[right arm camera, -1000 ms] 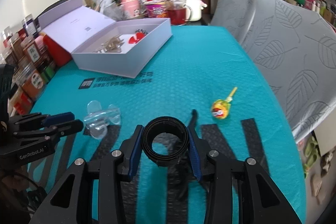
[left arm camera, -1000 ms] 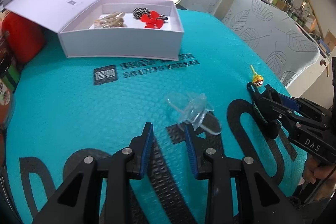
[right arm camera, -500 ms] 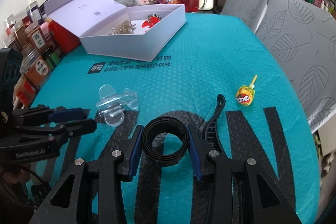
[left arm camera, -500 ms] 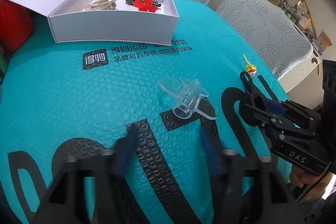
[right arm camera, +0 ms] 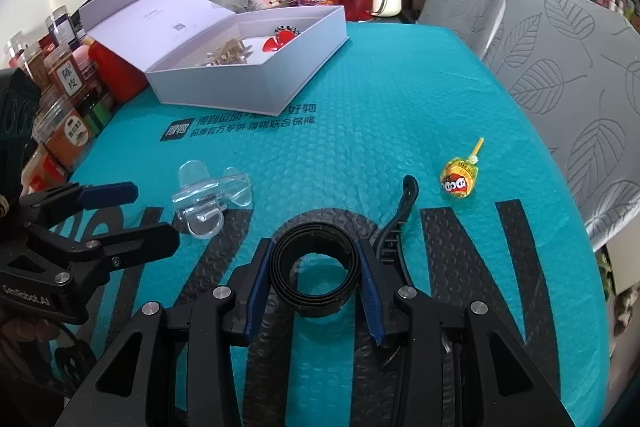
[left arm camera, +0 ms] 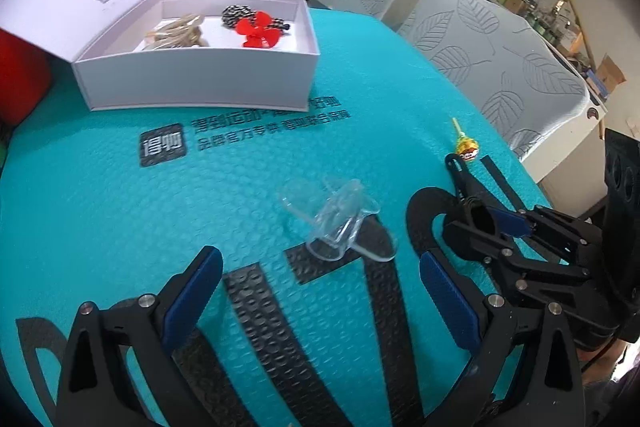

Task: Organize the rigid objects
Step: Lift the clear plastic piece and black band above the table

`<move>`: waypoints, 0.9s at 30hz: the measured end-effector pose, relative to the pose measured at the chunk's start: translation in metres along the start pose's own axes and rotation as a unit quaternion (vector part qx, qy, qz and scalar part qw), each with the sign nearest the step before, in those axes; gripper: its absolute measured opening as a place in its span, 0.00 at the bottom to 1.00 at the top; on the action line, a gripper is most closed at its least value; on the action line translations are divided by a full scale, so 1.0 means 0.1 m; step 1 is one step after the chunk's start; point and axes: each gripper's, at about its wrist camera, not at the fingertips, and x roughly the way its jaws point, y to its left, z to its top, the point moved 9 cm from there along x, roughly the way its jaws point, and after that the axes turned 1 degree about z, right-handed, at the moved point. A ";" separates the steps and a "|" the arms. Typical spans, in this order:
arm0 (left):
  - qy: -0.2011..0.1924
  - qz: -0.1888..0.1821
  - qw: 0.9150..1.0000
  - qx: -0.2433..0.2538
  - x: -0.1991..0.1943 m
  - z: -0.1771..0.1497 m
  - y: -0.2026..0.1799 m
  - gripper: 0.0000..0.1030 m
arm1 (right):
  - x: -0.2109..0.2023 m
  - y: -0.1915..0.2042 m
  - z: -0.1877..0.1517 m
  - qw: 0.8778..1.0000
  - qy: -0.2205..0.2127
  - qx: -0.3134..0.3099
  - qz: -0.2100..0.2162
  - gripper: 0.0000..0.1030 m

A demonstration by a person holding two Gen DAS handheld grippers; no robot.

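Bubble-textured teal mat [left arm camera: 120,187]; left gripper [left arm camera: 320,275] just spread wide (empty), right gripper [right arm camera: 314,279] clamps coiled black strap [right arm camera: 312,267]

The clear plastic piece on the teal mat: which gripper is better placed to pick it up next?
Left. The left gripper is open and empty, its jaws having just been opening, with the clear plastic piece just ahead. The right gripper is shut on the black coiled strap.

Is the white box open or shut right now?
Open. The white box has its lid folded back, and its interior shows a red flower piece and tan clips lying inside.
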 end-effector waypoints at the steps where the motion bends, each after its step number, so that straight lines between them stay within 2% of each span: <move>1: -0.001 -0.001 1.000 0.004 0.01 0.02 -0.02 0.98 | 0.00 -0.01 0.00 1.000 0.000 0.001 0.001 0.39; 11: 0.027 0.008 0.999 0.028 0.31 0.08 -0.12 0.98 | 0.00 -0.11 0.02 1.000 -0.005 0.014 0.007 0.39; 14: 0.022 0.025 0.998 0.045 0.34 0.10 -0.14 0.98 | 0.00 -0.14 0.03 1.000 -0.005 0.016 0.008 0.39; 19: 0.016 0.024 0.998 0.054 0.37 0.12 -0.15 0.96 | 0.00 -0.18 0.03 1.000 -0.006 0.022 0.010 0.39; 21: 0.006 0.030 0.998 0.064 0.36 0.11 -0.16 0.86 | 0.01 -0.19 0.03 1.000 -0.006 0.024 0.010 0.39; 23: -0.004 0.041 0.996 0.077 0.35 0.10 -0.17 0.67 | 0.00 -0.20 0.03 1.000 -0.006 0.024 0.010 0.39; 24: -0.007 0.045 0.996 0.080 0.35 0.10 -0.18 0.64 | 0.01 -0.20 0.03 1.000 -0.006 0.024 0.009 0.39; 25: -0.009 0.046 0.995 0.083 0.34 0.10 -0.18 0.55 | 0.01 -0.20 0.03 1.000 -0.006 0.024 0.008 0.39; 27: -0.011 0.041 0.996 0.083 0.33 0.10 -0.19 0.52 | 0.01 -0.20 0.04 1.000 -0.006 0.024 0.007 0.39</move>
